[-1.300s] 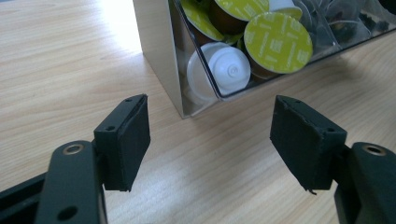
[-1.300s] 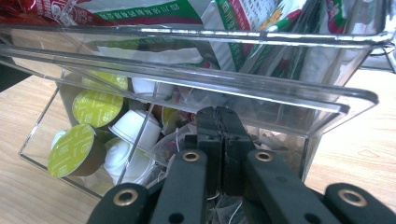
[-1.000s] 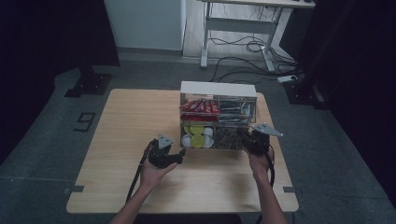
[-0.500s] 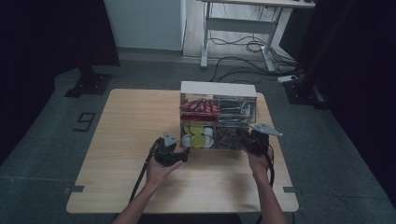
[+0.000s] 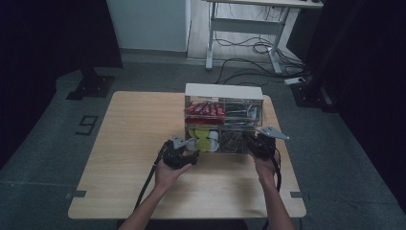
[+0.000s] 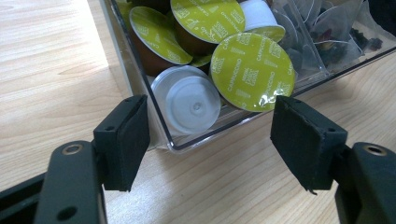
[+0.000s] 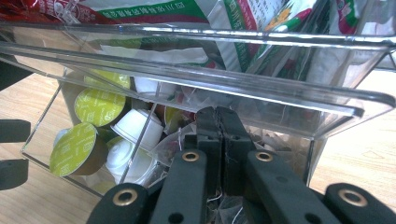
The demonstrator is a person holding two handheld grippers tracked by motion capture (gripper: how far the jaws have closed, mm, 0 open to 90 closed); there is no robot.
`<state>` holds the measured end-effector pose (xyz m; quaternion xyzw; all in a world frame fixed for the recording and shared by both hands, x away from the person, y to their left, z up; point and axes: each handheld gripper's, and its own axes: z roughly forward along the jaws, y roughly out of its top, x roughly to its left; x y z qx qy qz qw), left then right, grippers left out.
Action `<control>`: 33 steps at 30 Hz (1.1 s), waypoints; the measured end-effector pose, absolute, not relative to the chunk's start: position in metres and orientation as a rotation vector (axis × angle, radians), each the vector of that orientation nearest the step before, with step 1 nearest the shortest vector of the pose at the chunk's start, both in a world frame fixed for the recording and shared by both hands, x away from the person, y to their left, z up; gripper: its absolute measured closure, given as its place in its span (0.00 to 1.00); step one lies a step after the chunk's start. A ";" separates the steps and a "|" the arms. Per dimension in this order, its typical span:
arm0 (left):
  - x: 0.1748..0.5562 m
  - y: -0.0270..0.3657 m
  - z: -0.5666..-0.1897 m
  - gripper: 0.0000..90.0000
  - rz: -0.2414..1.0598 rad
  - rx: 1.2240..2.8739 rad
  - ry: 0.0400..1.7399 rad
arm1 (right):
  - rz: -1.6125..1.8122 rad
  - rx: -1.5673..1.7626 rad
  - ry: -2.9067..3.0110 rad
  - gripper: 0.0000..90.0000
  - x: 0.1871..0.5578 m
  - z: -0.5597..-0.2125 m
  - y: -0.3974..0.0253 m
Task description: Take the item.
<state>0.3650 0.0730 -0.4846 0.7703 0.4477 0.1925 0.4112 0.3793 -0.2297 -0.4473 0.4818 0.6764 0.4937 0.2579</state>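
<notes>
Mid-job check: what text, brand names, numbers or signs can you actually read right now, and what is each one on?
"CAPPUCCINO": on the green foil lid of the coffee capsule at the front of the clear drawer.
"9": taped on the floor left of the table.
Smaller print on the capsule lids: too small to read.
Print on the red and green packets in the upper drawer: blurred, cut off, unreadable.

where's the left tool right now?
In the high view the left tool sits at the front left corner of the clear organizer, jaws open. Its own view shows them straddling the corner of the tray of coffee pods.
</notes>
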 end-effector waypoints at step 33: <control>0.369 0.046 -0.480 0.32 0.509 1.925 1.087 | 1.350 1.303 1.833 0.97 0.378 -0.446 -0.232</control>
